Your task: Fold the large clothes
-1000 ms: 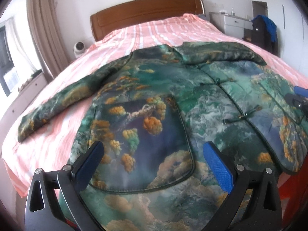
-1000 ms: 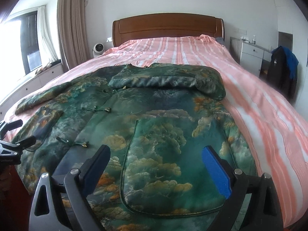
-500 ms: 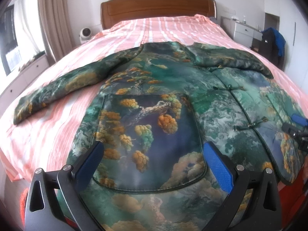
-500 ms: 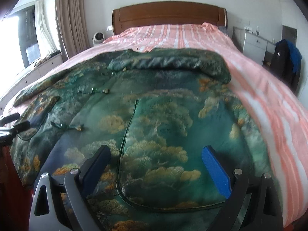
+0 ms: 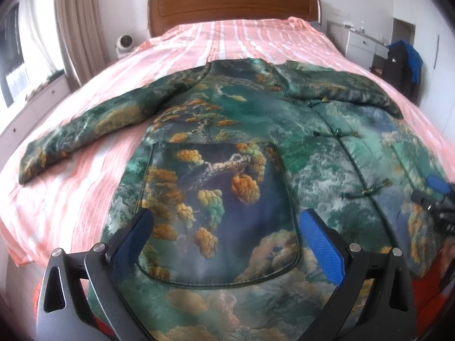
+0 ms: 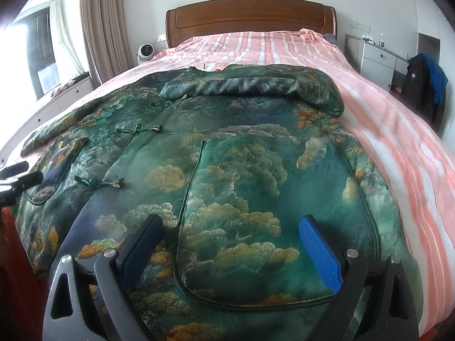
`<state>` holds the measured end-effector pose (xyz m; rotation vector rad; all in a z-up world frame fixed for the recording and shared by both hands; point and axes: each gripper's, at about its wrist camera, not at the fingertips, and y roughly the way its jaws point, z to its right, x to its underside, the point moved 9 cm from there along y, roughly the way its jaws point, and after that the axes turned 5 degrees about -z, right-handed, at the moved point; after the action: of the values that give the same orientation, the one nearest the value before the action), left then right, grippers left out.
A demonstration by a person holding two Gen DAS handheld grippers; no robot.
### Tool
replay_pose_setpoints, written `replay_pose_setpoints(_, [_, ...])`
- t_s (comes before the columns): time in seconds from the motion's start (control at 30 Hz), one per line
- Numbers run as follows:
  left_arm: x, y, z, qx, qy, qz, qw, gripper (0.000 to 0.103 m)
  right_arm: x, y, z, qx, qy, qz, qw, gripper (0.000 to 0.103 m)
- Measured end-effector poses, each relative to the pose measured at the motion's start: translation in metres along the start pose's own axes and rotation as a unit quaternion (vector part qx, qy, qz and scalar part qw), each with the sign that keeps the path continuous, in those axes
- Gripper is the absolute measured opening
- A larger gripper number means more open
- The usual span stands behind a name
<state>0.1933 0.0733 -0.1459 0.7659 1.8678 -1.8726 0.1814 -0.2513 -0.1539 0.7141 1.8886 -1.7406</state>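
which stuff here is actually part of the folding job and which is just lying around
Part of the job:
- green printed jacket spread on the bed
- left gripper, jaws open
- right gripper, jaws open

Just lying about:
- small white fan
- white drawer unit
- black and blue bag
- curtain

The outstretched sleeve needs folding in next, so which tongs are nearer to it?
Left. The left tongs hover open over the pocket on the jacket half that carries the outstretched sleeve. The right tongs hover open over the opposite pocket, farther away.
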Motion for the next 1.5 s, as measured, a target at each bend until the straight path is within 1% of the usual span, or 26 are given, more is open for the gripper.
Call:
replay_pose_setpoints(0.3, [-0.014,-0.006,0.004,0.038,-0.034,-0.032,0.9982,0.103,0.001,0.001,-0.001,-0.001,-0.001,-0.005,1.0,0.096])
replay_pose_setpoints(0.63, [-0.02,-0.002,0.007,0.057,-0.062,-0.061,0.9946,0.103,0.001,0.003,-0.002,-0.003,-0.003,-0.01,1.0,0.097])
replay_pose_setpoints(0.73, [-0.022,-0.002,0.012,0.069,-0.066,-0.071,0.9929,0.103,0.002,0.003,-0.002,-0.004,-0.002,-0.011,1.0,0.098])
replay_pose_setpoints(0.83, [-0.027,-0.003,0.021,0.09,-0.069,-0.081,0.9902,0.103,0.002,0.004,-0.002,-0.004,-0.002,-0.012,1.0,0.098])
replay_pose_setpoints(0.93, [-0.043,-0.009,0.036,0.122,-0.072,-0.085,0.9862,0.103,0.003,0.004,-0.003,-0.004,-0.004,-0.013,1.0,0.098])
replay_pose_setpoints(1.03, [-0.066,-0.013,0.052,0.156,-0.075,-0.087,0.981,0.103,0.003,0.004,-0.003,-0.005,-0.005,-0.014,1.0,0.099])
replay_pose_setpoints(1.1, [-0.093,-0.01,0.064,0.189,-0.084,-0.092,0.9741,0.103,0.003,0.003,-0.003,-0.007,-0.004,-0.014,1.0,0.099])
replay_pose_setpoints(1.17, [-0.117,-0.002,0.072,0.216,-0.096,-0.1,0.9665,0.103,0.003,0.003,-0.003,-0.008,-0.005,-0.015,1.0,0.099])
replay_pose_setpoints(1.23, [-0.143,0.016,0.077,0.228,-0.109,-0.104,0.9619,0.103,0.003,0.003,-0.003,-0.01,-0.005,-0.016,1.0,0.099])
replay_pose_setpoints(1.3, [-0.161,0.037,0.079,0.224,-0.115,-0.108,0.9619,0.103,0.003,0.004,-0.003,-0.009,-0.006,-0.016,1.0,0.099])
replay_pose_setpoints(1.33, [-0.17,0.055,0.084,0.218,-0.113,-0.115,0.9625,0.103,0.003,0.004,-0.003,-0.008,-0.007,-0.016,1.0,0.099])
replay_pose_setpoints(1.4, [-0.18,0.087,0.093,0.197,-0.101,-0.134,0.966,0.103,0.004,0.003,-0.004,-0.007,-0.008,-0.017,1.0,0.099])
replay_pose_setpoints(1.5, [-0.192,0.129,0.104,0.167,-0.087,-0.15,0.9706,0.102,0.005,0.003,-0.004,-0.007,-0.009,-0.017,1.0,0.1])
